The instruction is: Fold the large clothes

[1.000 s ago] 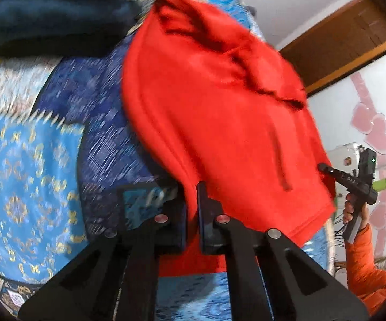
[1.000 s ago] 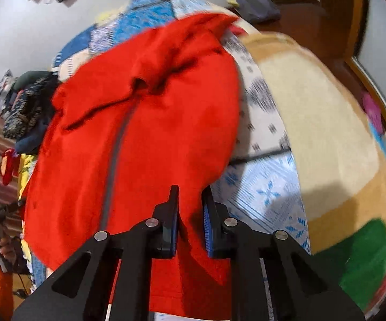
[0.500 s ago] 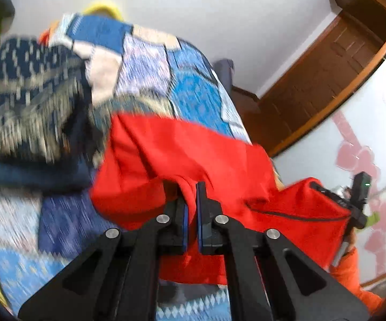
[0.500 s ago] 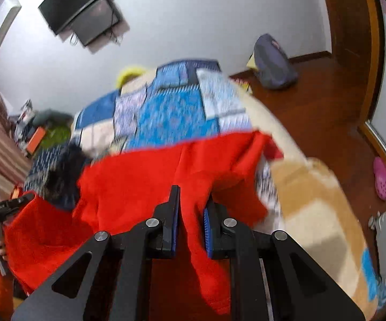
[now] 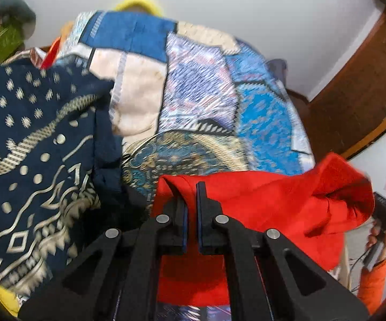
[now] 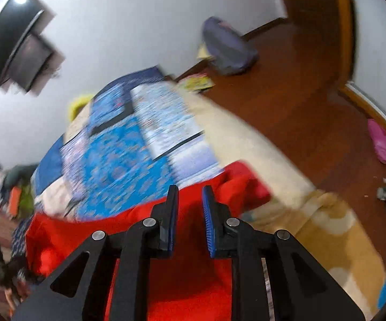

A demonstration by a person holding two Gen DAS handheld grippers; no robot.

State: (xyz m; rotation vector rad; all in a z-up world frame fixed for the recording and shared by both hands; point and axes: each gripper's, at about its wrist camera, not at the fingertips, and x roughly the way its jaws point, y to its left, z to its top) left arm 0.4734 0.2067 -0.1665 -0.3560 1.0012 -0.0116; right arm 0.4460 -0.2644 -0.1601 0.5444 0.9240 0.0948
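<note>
From your left wrist view, your left gripper (image 5: 190,200) angles down toward the bed (image 5: 201,93), its jaws clamped on a fold of the red garment (image 5: 273,203), which drapes off to the right over the patchwork quilt. A dark patterned cloth (image 5: 32,160) is heaped along the bed's left edge. At far right your other hand (image 5: 380,236), in an orange sleeve, holds its tool.

From your right wrist view, your right gripper (image 6: 190,203) tilts down and rolled; its jaws are opening with a clear gap, pads off the red garment (image 6: 144,224) lying beneath them across the bed's near edge.
</note>
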